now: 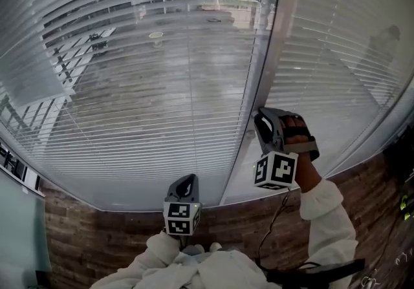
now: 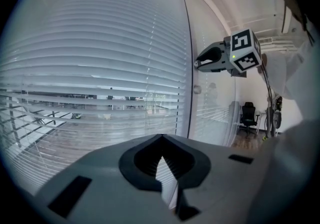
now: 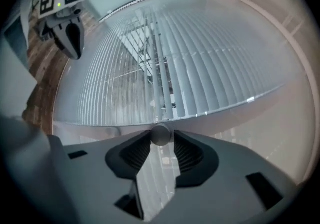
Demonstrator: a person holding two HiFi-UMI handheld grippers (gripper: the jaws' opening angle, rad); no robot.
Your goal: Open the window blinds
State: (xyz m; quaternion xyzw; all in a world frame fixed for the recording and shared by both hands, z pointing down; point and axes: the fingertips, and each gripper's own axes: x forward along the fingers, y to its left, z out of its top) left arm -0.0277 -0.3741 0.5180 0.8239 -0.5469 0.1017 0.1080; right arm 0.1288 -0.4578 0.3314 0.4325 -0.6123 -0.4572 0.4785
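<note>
A wide window fills the scene, hung with pale slatted blinds over a low brick wall. A grey mullion splits the glass into two panes. On the left pane the slats are tilted enough that a wooden deck shows through them. The right pane reads more opaque. In the right gripper view, the ribbed fingers stand moderately apart and are clenched on a small round grey knob. It sits right at their tips, and a pad touches it on each side. What the knob is fixed to cannot be made out. That view shows the slats running almost upright across the picture, with the blinds just ahead of the tips. From the head view the right gripper points at the foot of the mullion, close to the lower edge of the blinds. A hand is wrapped round its grip, with a white sleeve behind. In the left gripper view, the left fingers meet at their tips with nothing between them. The left gripper is lower and nearer the body, aimed at the bottom of the left pane and apart from the blinds.
</note>
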